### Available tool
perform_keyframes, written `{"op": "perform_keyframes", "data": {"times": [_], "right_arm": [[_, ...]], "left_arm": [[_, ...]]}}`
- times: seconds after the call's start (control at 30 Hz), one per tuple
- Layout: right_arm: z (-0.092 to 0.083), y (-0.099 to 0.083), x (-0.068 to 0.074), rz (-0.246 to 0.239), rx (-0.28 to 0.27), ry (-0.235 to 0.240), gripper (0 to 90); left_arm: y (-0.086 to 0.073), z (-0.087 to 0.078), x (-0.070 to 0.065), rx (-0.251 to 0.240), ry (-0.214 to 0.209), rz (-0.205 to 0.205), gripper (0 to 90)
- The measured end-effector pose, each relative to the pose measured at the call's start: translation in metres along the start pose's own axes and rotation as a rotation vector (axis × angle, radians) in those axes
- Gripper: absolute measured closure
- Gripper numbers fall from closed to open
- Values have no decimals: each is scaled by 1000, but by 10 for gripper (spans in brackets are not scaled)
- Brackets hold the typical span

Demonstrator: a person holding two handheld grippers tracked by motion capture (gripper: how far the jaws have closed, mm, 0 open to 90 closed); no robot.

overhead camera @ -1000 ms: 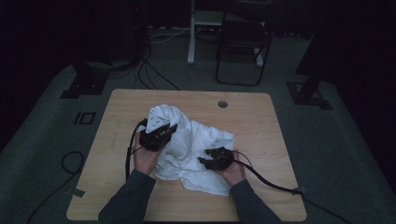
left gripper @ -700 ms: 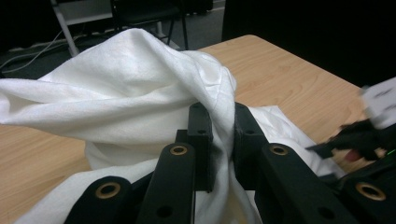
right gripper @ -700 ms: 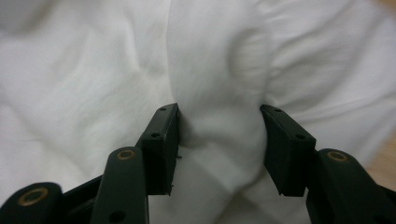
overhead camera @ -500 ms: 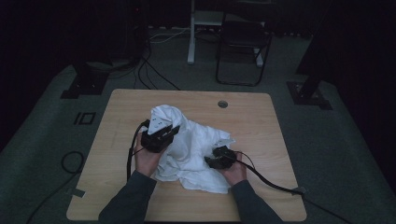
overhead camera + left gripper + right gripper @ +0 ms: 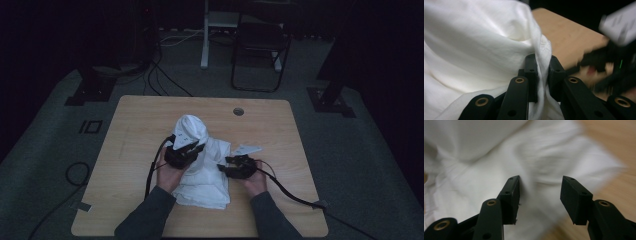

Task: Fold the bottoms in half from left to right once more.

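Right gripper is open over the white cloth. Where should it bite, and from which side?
Probably the flat pointed corner of the white cloth lying on the wooden table, approached from the person's right: a thin free edge. The left gripper already pinches a fold; the right gripper is open.

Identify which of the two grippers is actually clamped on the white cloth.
The left gripper: its jaws pinch a fold of the white cloth. The right gripper hangs open above the cloth, gripping nothing.
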State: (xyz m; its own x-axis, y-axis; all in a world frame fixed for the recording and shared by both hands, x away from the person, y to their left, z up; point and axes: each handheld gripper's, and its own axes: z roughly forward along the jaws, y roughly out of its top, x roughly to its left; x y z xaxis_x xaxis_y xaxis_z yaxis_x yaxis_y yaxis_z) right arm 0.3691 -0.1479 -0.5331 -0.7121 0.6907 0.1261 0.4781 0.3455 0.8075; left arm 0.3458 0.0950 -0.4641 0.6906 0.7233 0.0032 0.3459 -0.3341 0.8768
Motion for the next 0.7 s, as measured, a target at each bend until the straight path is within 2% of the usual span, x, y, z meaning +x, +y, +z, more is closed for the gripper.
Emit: {"op": "perform_keyframes", "data": {"times": [0.1, 0.2, 0.3, 0.43, 0.5, 0.57, 0.6, 0.63, 0.7], "right_arm": [[-18, -2, -18, 49, -42, -22, 492], [-29, -1, -26, 65, -74, -37, 484], [-35, 3, -25, 78, -114, -14, 462], [-32, 13, -14, 35, -148, 63, 403], [-26, 18, -8, 20, -146, 75, 410], [-19, 24, -6, 18, -120, 25, 561], [-14, 25, -8, 21, -99, -4, 703], [-11, 26, -11, 34, -93, -9, 810], [-5, 26, -19, 74, -75, -37, 864]], "left_arm": [[-15, 18, -11, 42, -39, 2, 811], [-31, 33, -21, 95, -78, -4, 811], [-46, 46, -27, 134, -115, -10, 810], [-54, 53, -35, 152, -124, -1, 809], [-53, 52, -36, 152, -123, 1, 809], [-51, 51, -34, 160, -130, 2, 803], [-50, 50, -33, 158, -137, -4, 789], [-48, 48, -33, 156, -149, -17, 756], [-40, 38, -33, 138, -173, -24, 650]]}}
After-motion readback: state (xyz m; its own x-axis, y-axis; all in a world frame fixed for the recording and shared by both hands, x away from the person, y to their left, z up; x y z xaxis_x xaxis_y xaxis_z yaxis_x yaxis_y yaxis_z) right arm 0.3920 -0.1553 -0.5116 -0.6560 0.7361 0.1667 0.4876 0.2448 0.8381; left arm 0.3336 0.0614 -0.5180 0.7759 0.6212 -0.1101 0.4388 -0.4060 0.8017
